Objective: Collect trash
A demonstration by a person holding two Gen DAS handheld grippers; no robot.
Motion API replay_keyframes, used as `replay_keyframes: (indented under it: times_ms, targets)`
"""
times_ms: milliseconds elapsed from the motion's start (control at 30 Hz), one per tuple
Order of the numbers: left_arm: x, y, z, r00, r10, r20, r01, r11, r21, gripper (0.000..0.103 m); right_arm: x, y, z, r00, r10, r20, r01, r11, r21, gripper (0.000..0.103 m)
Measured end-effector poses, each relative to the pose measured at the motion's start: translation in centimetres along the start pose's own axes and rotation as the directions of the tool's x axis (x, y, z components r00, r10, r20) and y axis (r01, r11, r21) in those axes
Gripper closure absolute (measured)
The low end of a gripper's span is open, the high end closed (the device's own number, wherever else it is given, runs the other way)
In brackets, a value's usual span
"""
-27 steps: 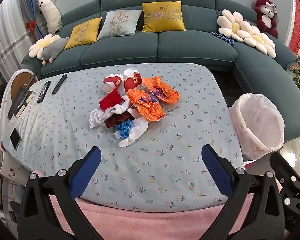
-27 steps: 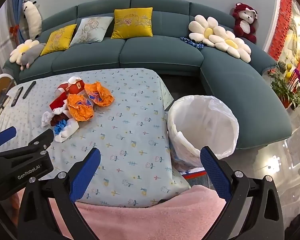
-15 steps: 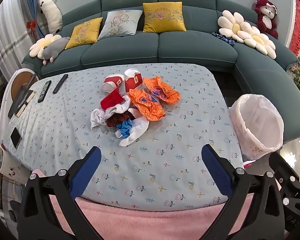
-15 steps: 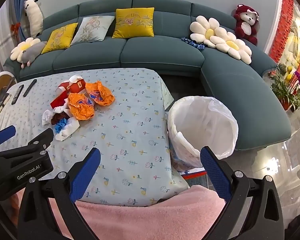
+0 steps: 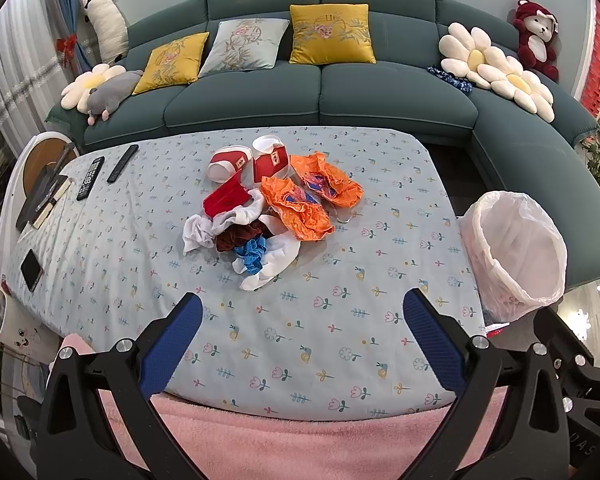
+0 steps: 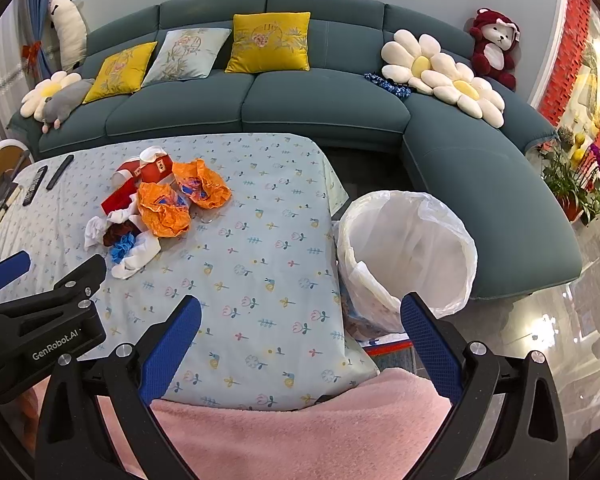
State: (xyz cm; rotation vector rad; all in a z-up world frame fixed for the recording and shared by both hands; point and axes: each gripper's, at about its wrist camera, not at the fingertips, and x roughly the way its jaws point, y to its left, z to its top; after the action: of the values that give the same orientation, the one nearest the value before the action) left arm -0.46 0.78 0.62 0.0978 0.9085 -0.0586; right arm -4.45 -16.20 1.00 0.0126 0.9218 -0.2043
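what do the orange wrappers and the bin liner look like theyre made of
Orange wrappers: probably thin glossy plastic film, going by the sharp crinkles and shiny highlights, though foil lining can't be ruled out. Bin liner: thin translucent white plastic, matte to slightly shiny, with soft folds and its edge draped loosely over the rim.

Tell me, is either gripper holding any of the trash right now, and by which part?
Nothing is held. The left gripper and the right gripper both stand open and empty above the table, short of the trash pile.
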Motion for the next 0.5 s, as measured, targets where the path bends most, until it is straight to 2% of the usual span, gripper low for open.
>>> replay_keyframes:
  times_ms: [500]
  targets:
    - [0.12, 0.01, 0.31, 1.000, 0.002, 0.012, -0.002, 1.000, -0.009, 0.007, -0.34, 0.60, 0.03, 0.999, -0.037, 0.020, 0.037, 0.999, -0.023, 0.007]
